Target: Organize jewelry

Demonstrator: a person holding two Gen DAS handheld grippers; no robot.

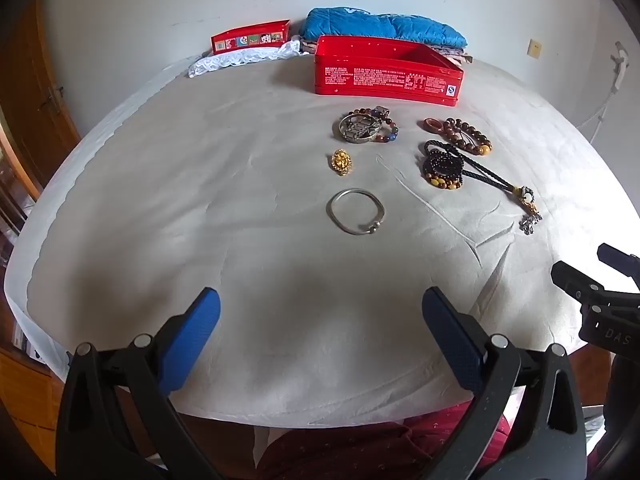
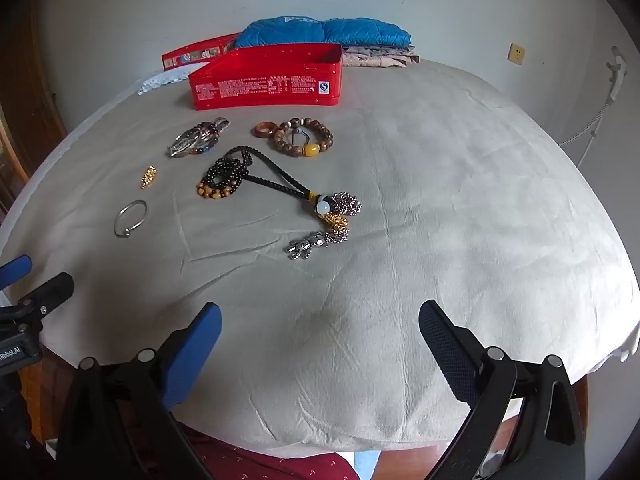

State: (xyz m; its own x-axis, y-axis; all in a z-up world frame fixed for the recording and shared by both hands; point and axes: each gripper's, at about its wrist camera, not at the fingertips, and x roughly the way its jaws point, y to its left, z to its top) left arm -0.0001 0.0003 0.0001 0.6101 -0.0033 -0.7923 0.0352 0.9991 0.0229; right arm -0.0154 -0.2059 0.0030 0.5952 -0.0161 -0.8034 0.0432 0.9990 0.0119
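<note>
My left gripper [image 1: 320,340], jaws wide and empty, faces the silver bangle [image 1: 356,211] dead ahead, lying flat, nearer me than the red tin [image 1: 386,76]; my right gripper [image 2: 320,348], equally wide, sits farther off.

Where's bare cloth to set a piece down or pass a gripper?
Free: the wide strip between the silver bangle and both open grippers, left and right; also everything right of the tassel pendant. Crowded: between the red tin and the black bead necklace.

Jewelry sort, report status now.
Left gripper open, right gripper open, both empty. Silver bangle nearest, untouched. Red tin open, path unobstructed.
</note>
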